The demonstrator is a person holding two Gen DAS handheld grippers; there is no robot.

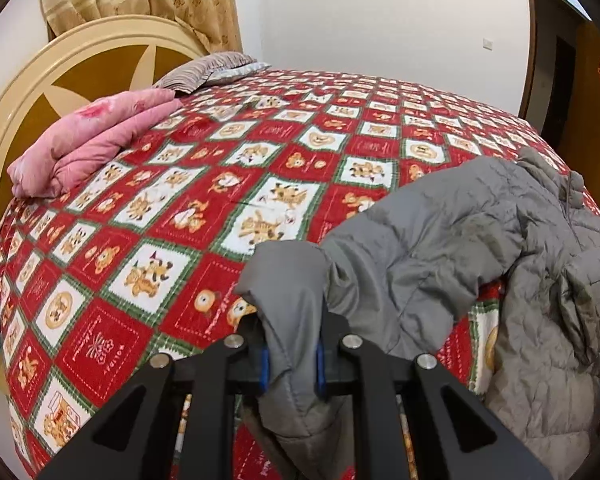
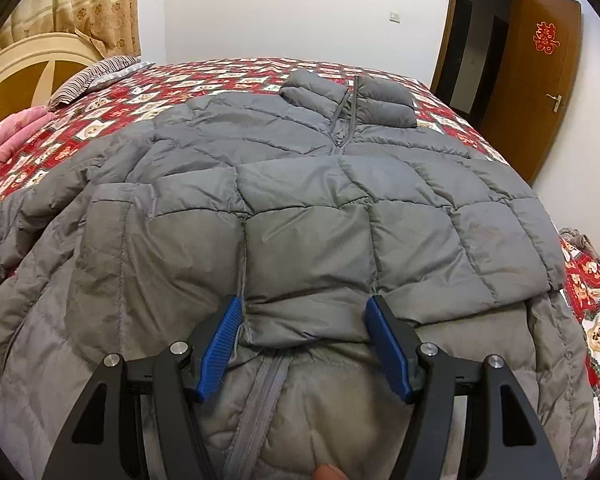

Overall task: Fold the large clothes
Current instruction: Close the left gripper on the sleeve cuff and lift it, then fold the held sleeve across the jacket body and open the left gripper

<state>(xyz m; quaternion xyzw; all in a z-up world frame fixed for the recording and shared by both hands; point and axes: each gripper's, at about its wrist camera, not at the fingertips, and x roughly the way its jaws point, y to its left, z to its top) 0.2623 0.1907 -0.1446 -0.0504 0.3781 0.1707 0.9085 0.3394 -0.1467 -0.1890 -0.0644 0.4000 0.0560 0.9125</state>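
Left wrist view: the left gripper [image 1: 291, 354] at bottom centre has its fingers [image 1: 263, 364] clamped on a grey cuff of the puffer jacket [image 1: 440, 236], the sleeve trailing from there toward the right of the frame, where the rest of the jacket is heaped. Under it lies the red checked bedspread [image 1: 172, 200]; a folded pink quilt [image 1: 88, 144] sits at upper left against the cream headboard [image 1: 16, 120].

Right wrist view: the right gripper [image 2: 304, 344] at lower centre has its blue fingers [image 2: 220, 344] spread apart, either side of a folded-over sleeve end, not pinching it. The jacket [image 2: 300, 184] fills the frame, collar at upper centre. A brown door [image 2: 548, 80] stands at upper right.
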